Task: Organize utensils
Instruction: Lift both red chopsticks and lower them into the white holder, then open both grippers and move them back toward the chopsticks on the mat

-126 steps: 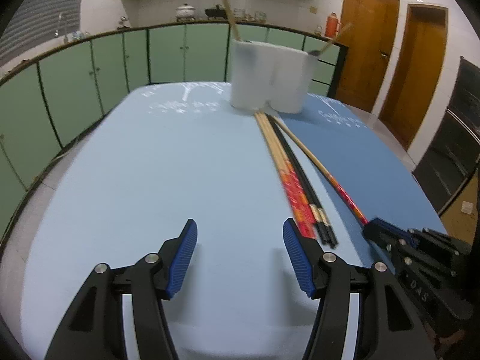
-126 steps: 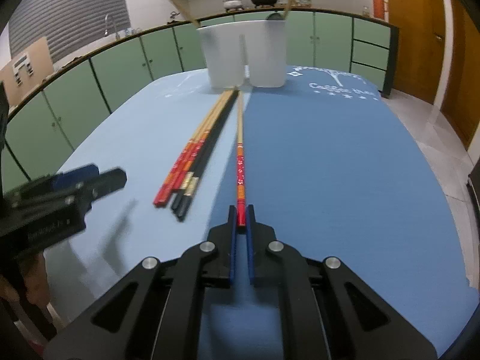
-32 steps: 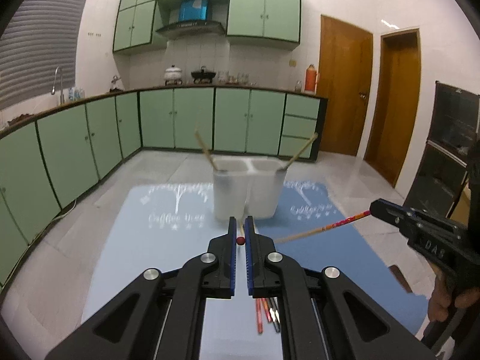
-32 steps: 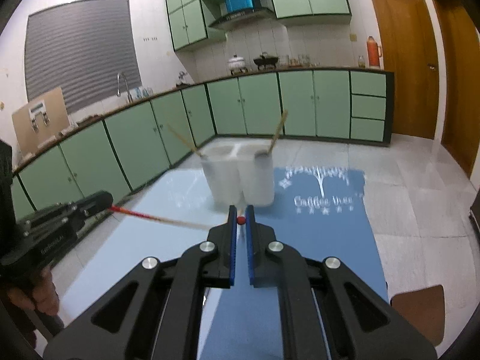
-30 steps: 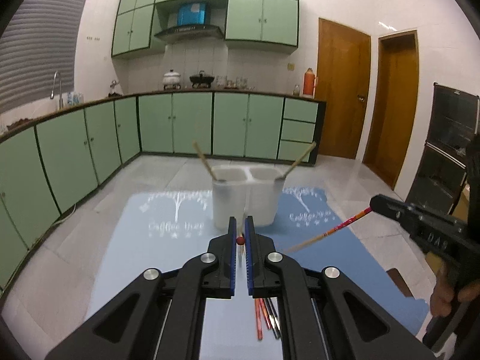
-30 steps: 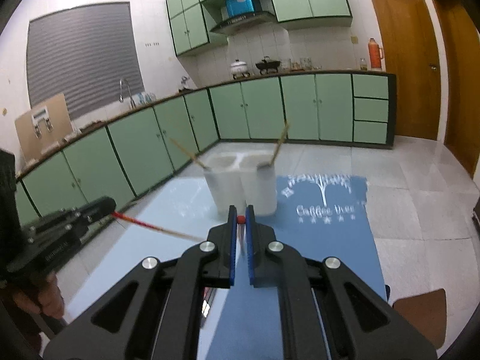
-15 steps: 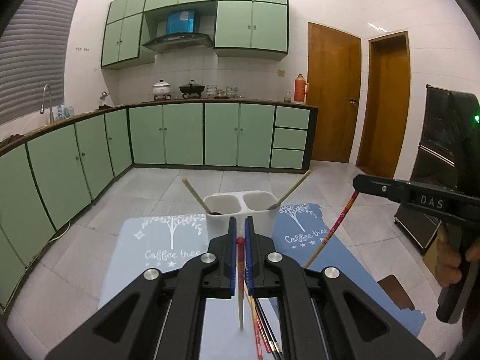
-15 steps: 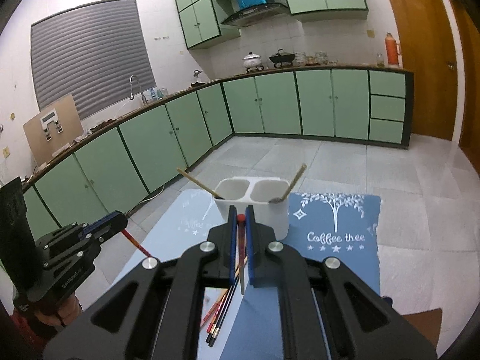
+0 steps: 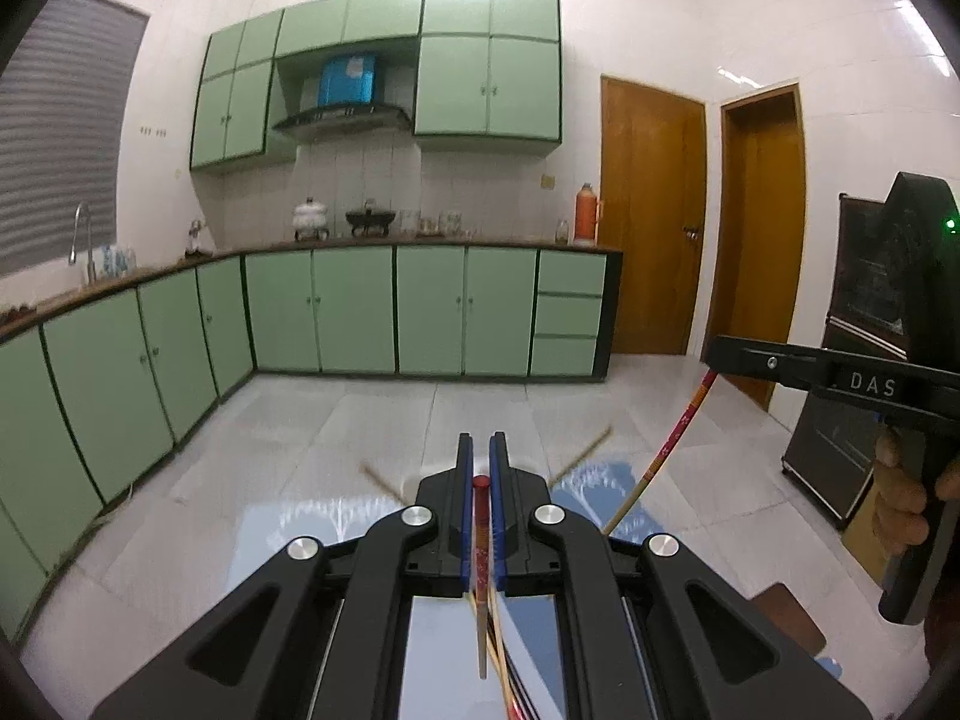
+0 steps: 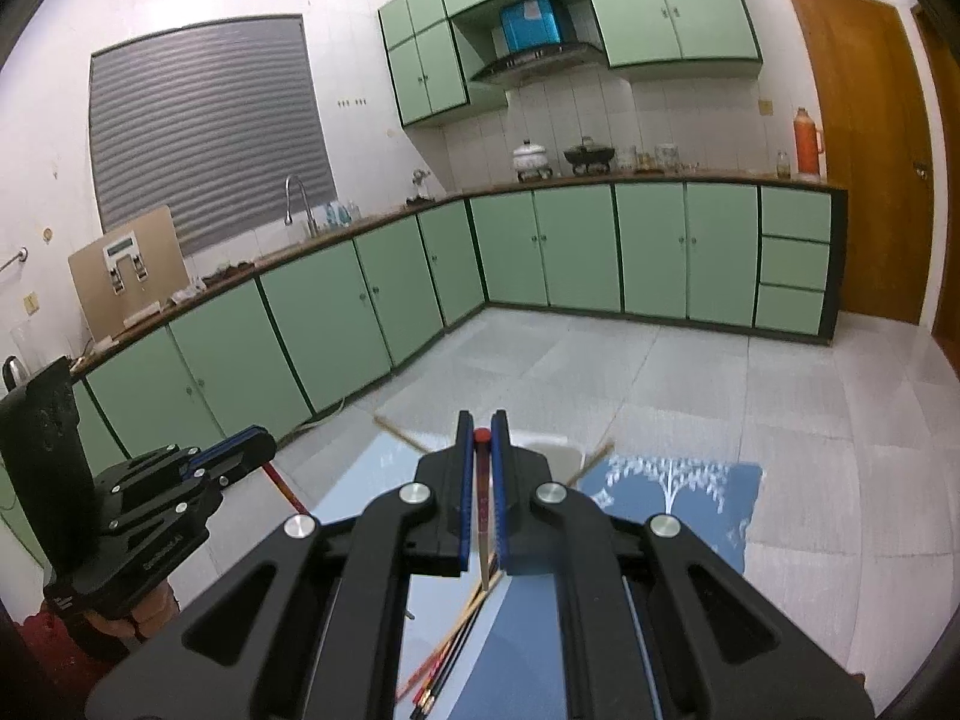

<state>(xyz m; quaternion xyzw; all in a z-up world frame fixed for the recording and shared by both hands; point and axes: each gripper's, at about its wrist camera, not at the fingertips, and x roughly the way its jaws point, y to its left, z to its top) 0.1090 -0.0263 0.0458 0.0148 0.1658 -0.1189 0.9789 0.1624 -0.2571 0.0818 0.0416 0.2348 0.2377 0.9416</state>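
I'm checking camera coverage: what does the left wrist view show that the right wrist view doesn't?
Only the left wrist view shows the second wooden doorway and the dark cabinet behind the right gripper. Only the right wrist view shows the whole shuttered window and the white holder. Both show each gripper shut on a red-tipped chopstick, plus loose chopsticks.

The left gripper (image 9: 480, 468) was matt black plastic with ribbed blue pads (image 9: 463, 516) and bright metal screws (image 9: 418, 516). The chopstick (image 9: 481, 540) it clamped looked like pale wood, lacquered red at its top. At centre, the cabinets (image 10: 576, 249) had a smooth green finish, the floor (image 10: 690, 378) glossy pale tiles, the door (image 10: 864, 144) varnished wood.
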